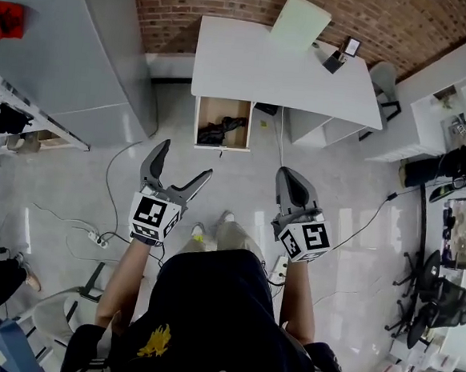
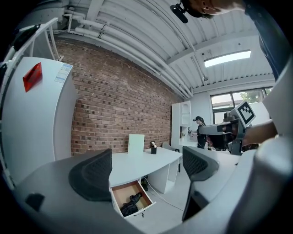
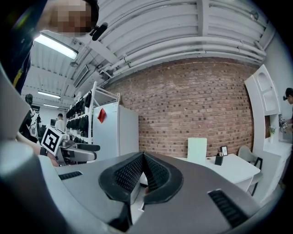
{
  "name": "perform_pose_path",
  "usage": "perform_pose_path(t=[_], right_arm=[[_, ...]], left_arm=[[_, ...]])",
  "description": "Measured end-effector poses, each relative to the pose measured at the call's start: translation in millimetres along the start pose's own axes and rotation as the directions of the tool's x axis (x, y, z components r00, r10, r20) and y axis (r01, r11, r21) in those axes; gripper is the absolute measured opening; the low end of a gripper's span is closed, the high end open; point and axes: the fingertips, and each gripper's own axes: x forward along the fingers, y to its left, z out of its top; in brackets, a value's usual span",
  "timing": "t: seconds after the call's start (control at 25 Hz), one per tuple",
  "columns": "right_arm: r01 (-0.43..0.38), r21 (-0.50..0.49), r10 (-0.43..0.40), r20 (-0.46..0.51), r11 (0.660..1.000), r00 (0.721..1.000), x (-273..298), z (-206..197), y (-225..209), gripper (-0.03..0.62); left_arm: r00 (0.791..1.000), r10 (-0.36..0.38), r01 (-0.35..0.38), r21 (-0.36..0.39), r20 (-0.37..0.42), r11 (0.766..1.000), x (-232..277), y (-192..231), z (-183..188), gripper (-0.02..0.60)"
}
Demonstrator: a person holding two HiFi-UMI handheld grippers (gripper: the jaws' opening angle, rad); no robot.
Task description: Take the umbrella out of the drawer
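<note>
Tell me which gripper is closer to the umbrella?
Left. The left gripper hangs in front of the umbrella, slightly left; the right gripper is farther off to its right.

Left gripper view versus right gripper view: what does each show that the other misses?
Only the left gripper view shows the open drawer with the black umbrella lying inside, framed between the parted jaws of the left tool. Only the right gripper view shows the right tool, its jaws together with nothing between them; no drawer appears there. Both show the brick wall, the white desk and the pale board.
</note>
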Motion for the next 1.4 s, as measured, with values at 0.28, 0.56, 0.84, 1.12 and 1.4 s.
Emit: perform_pose_path(t=[0.28, 0.56, 0.84, 1.12, 1.4], right_arm=[[0.021, 0.012, -0.021, -0.039, 1.000, 0.999, 14.4, -17.9, -17.4, 0.023], [0.008, 0.030, -0.007, -0.043, 1.000, 0.999, 47.4, -22.3, -51.4, 0.023], [-0.027, 0.053, 0.031, -0.069, 0.998, 0.997, 95.0, -29.7, -81.5, 0.023], [-0.079, 0.082, 0.086, -0.080, 0.993, 0.993, 152.2, -28.0, -126.9, 0.023], [-0.155, 0.087, 0.163, -0.093, 0.984, 0.982, 207.7, -25.4, -165.7, 0.023]], left_arm=[[0.999, -0.022, 0.022, -0.004, -0.043, 1.000, 26.7, 0.5, -18.8, 0.476], [0.996, 0.026, -0.026, 0.002, -0.085, 1.000, 65.1, 19.4, -31.6, 0.476], [0.992, 0.032, -0.033, -0.004, -0.122, 0.999, 108.8, 35.4, -41.9, 0.474], [0.986, 0.065, -0.067, -0.010, -0.156, 0.998, 168.4, 53.7, -45.5, 0.475], [0.982, 0.086, -0.085, 0.013, -0.169, 0.996, 232.4, 66.7, -34.3, 0.476]])
